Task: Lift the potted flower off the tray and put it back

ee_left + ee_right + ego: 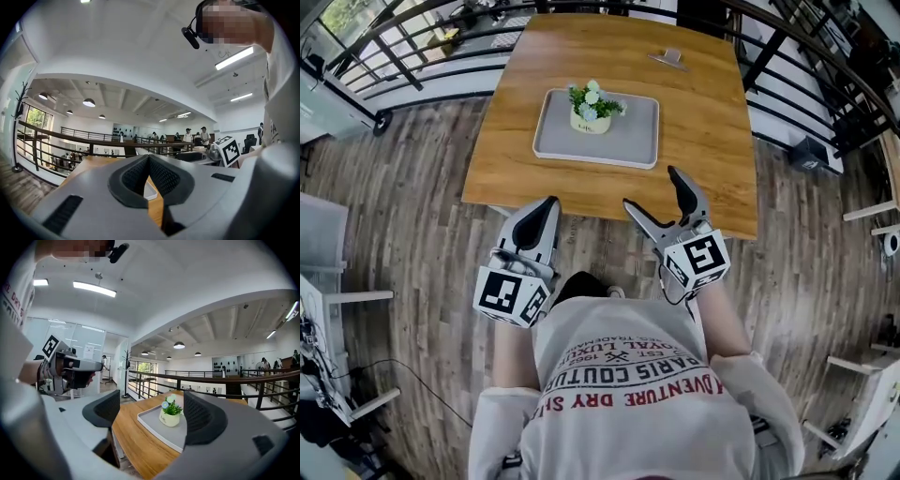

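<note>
The potted flower point(592, 106), a cream pot with green leaves and pale blooms, stands upright on the grey tray point(630, 141) in the middle of the wooden table point(712, 122). Both grippers hover short of the table's near edge, well apart from the tray. My left gripper point(547, 208) is shut, its pads meeting at the tips point(149, 159), with nothing in it. My right gripper point(652, 190) stands open and empty. In the right gripper view the flower point(169, 412) and tray point(154, 422) show far ahead between its jaws point(152, 411).
A small metal clip point(667, 58) lies at the table's far end. Dark railings point(422, 56) run behind the table on both sides. White furniture point(328, 309) stands on the wood floor at left, and more at right point(872, 375). People stand in the distance point(197, 137).
</note>
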`<action>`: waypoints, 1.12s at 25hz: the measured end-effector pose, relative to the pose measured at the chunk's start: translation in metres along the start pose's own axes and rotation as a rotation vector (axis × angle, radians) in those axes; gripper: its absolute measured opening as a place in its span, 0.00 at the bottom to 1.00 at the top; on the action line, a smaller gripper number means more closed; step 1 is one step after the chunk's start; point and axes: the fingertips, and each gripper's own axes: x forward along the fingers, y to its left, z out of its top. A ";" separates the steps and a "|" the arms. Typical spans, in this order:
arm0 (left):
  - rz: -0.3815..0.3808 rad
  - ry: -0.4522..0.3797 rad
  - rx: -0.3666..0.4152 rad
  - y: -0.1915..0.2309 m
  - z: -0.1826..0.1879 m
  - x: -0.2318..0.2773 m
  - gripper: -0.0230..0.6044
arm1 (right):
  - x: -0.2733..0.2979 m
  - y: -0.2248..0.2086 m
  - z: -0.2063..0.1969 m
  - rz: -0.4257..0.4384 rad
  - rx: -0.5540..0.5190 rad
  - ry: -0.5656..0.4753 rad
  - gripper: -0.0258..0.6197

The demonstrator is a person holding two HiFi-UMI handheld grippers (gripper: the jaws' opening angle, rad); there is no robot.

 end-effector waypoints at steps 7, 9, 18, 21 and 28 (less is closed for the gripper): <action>-0.022 0.038 -0.003 0.041 -0.014 0.060 0.06 | 0.057 -0.036 -0.017 0.005 0.004 0.062 0.68; -0.027 0.044 -0.002 0.060 -0.015 0.079 0.06 | 0.080 -0.048 -0.020 0.006 0.006 0.082 0.68; -0.095 0.099 0.017 0.126 -0.032 0.145 0.06 | 0.167 -0.078 -0.059 0.075 -0.077 0.294 0.68; -0.127 0.109 0.047 0.140 -0.042 0.166 0.06 | 0.199 -0.089 -0.078 0.111 -0.082 0.349 0.69; -0.184 0.184 0.030 0.156 -0.074 0.198 0.06 | 0.239 -0.095 -0.129 0.238 -0.178 0.522 0.74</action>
